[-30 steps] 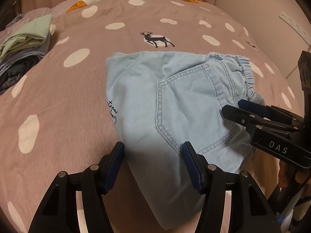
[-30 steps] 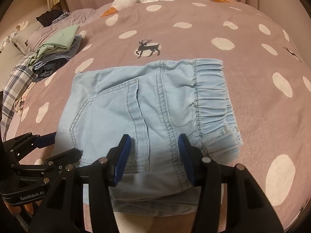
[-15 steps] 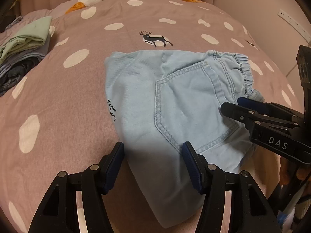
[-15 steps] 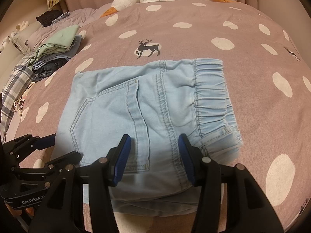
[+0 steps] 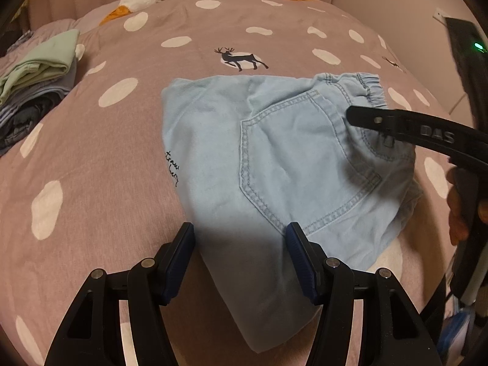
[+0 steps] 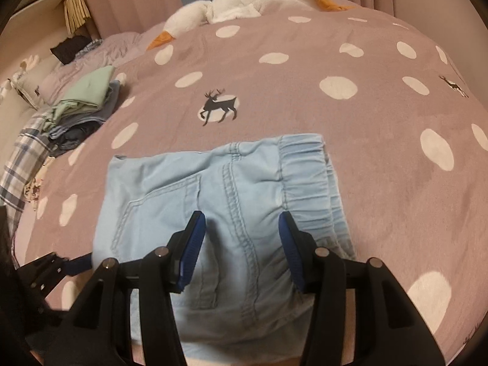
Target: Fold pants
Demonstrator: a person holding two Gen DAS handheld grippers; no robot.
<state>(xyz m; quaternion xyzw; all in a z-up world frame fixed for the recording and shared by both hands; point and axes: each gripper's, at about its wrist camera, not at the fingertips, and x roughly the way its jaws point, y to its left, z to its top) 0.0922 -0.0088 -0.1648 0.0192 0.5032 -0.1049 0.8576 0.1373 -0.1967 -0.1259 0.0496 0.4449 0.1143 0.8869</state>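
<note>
One wide bed under a mauve duvet cover dotted with white spots (image 6: 305, 97) carries the folded light-blue denim pants (image 5: 289, 164), which lie flat near its front edge. A stack of folded green and dark clothes (image 6: 82, 106) sits well apart to the left. The left gripper (image 5: 241, 262) and right gripper (image 6: 241, 244) hover over the pants, fingers spread apart and holding nothing.

I log: mauve bedspread (image 6: 305, 106) with white spots and a deer print (image 6: 220, 106); stack of folded clothes (image 6: 82, 109), green piece topmost; white goose plush (image 6: 238, 6) at the head; pink curtains (image 6: 128, 3) behind.
</note>
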